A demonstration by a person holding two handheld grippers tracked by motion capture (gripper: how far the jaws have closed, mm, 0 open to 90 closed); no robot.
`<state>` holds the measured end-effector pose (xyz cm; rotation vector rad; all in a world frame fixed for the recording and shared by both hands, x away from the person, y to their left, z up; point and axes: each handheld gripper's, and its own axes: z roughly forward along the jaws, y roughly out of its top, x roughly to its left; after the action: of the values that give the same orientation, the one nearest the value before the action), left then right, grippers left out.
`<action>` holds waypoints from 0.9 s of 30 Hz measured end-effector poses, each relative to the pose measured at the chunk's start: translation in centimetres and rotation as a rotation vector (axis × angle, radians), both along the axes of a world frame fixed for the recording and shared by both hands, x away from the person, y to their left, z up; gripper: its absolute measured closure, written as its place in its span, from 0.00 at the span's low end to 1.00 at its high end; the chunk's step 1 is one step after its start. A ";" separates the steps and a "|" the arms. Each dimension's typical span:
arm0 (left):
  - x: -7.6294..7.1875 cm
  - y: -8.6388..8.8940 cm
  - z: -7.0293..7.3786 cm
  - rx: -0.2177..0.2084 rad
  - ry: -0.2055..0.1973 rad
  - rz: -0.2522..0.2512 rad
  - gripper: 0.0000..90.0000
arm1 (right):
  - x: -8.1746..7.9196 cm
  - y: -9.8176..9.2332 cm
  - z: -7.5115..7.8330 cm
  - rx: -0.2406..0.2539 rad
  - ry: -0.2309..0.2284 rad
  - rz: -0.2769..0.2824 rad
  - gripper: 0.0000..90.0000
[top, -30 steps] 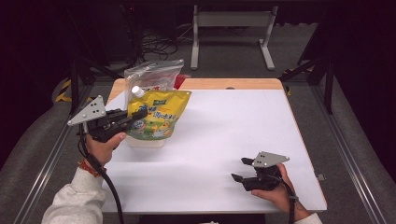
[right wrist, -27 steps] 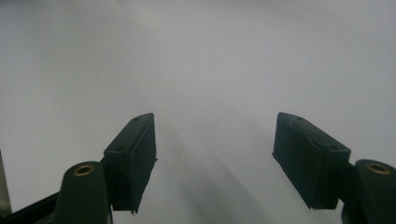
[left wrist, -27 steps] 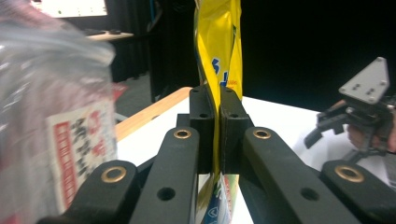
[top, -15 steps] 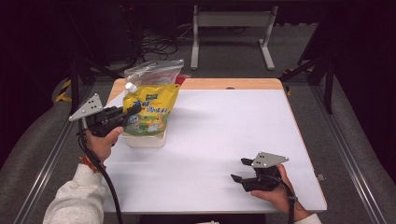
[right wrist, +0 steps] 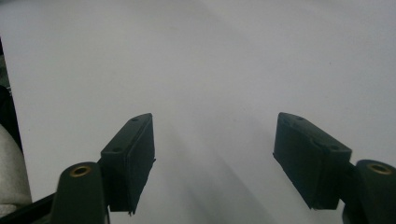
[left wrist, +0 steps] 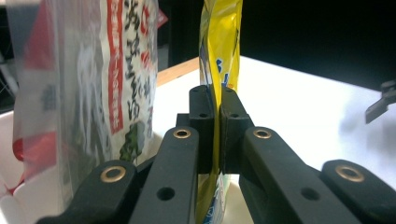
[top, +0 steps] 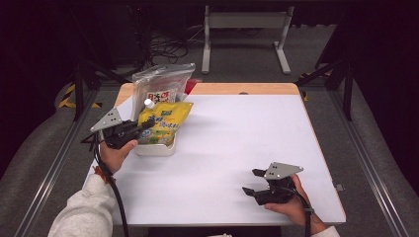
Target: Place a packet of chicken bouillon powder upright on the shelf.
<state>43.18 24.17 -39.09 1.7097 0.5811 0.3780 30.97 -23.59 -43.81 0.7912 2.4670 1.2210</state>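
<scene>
High view, yellow pouch [top: 163, 123] slanting across tray [top: 155, 148], left claw [top: 143, 127] pinching edge

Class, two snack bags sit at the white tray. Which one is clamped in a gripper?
The yellow bag: the left gripper is shut on its edge. The clear bag with red print stands behind it in the white tray, untouched.

Yellow pouch [left wrist: 219, 56]: top and bottom cut off by frame edges in left gripper view; its print too blurred to read. Clear printed bag [left wrist: 88, 79]: runs off the top and left edge, lettering smeared. White tray [top: 154, 148]: mostly hidden under the pouch in high view. Person's sleeve [top: 86, 212]: cut at the bottom edge.
</scene>
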 end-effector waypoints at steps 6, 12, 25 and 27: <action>-0.2 1.0 -0.6 -0.016 0.008 0.015 0.94 | 0.2 0.1 0.0 -0.002 0.002 0.003 0.32; -0.9 1.9 -1.1 0.041 0.013 0.038 0.93 | 0.5 0.4 0.0 -0.006 0.003 0.011 0.32; -1.3 2.8 -2.4 0.085 0.055 0.073 0.93 | 0.9 0.5 0.3 0.001 -0.010 0.010 0.31; -1.3 3.0 -2.7 0.074 0.064 0.078 0.93 | 0.9 0.4 0.4 0.003 -0.016 0.007 0.31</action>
<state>41.91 27.14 -41.77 1.7784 0.6899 0.4059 31.82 -23.22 -43.38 0.7718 2.4576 1.2294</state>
